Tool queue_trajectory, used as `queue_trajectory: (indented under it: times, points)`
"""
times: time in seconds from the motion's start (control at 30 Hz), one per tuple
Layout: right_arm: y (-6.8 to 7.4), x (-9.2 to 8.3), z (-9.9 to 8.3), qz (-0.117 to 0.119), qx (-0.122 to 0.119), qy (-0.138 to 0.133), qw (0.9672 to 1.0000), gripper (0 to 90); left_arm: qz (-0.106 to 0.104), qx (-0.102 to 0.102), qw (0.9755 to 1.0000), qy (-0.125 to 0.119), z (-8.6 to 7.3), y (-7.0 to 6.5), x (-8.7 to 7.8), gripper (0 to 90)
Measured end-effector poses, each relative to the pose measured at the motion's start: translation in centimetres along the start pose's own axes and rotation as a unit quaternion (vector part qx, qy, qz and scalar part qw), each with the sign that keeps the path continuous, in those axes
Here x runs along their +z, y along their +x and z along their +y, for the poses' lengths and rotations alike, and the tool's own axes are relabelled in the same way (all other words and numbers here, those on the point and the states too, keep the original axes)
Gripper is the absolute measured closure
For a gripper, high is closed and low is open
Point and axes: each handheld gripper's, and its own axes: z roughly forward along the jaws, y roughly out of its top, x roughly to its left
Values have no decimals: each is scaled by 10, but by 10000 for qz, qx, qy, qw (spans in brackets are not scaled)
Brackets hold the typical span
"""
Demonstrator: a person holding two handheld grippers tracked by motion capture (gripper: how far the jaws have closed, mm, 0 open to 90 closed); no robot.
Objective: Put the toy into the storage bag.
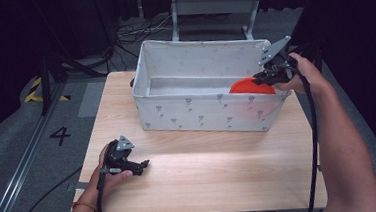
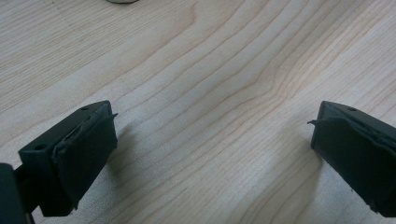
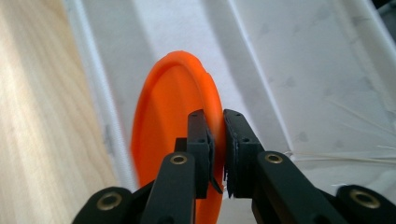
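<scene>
Plate (image 1: 251, 86), orange and round, stands on edge inside the right end of a white fabric bin (image 1: 201, 112), clamped at its rim by the right gripper (image 1: 269, 75).

High view: the bin, printed with small grey marks, sits at the far side of a pale wooden bench (image 1: 205, 170). The right gripper reaches over the bin's right wall from outside, held by the person's right hand (image 1: 304, 75); its grey three-cornered plate points up and away, and its cable (image 1: 313, 142) trails back along the forearm. The plate lies just ahead of this gripper, leaning against the near wall of the bin. The left gripper (image 1: 142, 165) rests low on the bench at the near left, well apart from the bin, in the person's left hand (image 1: 105, 172).

Left gripper view: the left gripper (image 2: 212, 135) has its two black jaws spread wide, with bare wood grain of the bench (image 2: 210, 70) between and beyond them. Nothing lies between the jaws.

Right gripper view: the right gripper (image 3: 217, 140) has its jaws nearly together, pinching the rim of the plate (image 3: 168, 126), which stands upright and edge-on directly ahead. To the left of the plate runs the bin's wall (image 3: 98, 102), with the bench (image 3: 42, 116) beyond it; to the right spreads the bin's white floor.
</scene>
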Motion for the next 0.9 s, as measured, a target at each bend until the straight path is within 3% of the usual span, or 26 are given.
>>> queue_trajectory:
  times: [0.1,0.33,0.43,0.5,0.7,0.73,0.77,0.83,0.9]
  points:
    - [2,3,1,127,-63,103,9998,822,3,0,10000,-3,0,0,0,7]
    - [3,17,2,354,-163,663,9970,818,-1,-15,10000,0,0,0,0,7]
    - [3,26,3,515,-226,949,9939,815,1,-16,10000,0,0,0,0,7]
    - [4,33,4,501,-307,1224,9907,812,1,-19,10000,-1,0,0,0,7]
    - [5,37,3,519,-271,1229,9907,791,5,-7,10000,2,0,0,0,7]
    - [5,35,3,416,-195,1145,9924,741,5,-7,10000,1,0,0,0,7]
    - [4,33,3,354,-117,1061,9937,750,2,-18,10000,0,0,0,0,6]
    - [6,27,1,433,-103,865,9953,729,1,-18,10000,0,0,0,0,7]
    - [8,25,1,304,16,744,9968,692,6,-9,10000,1,0,0,0,7]
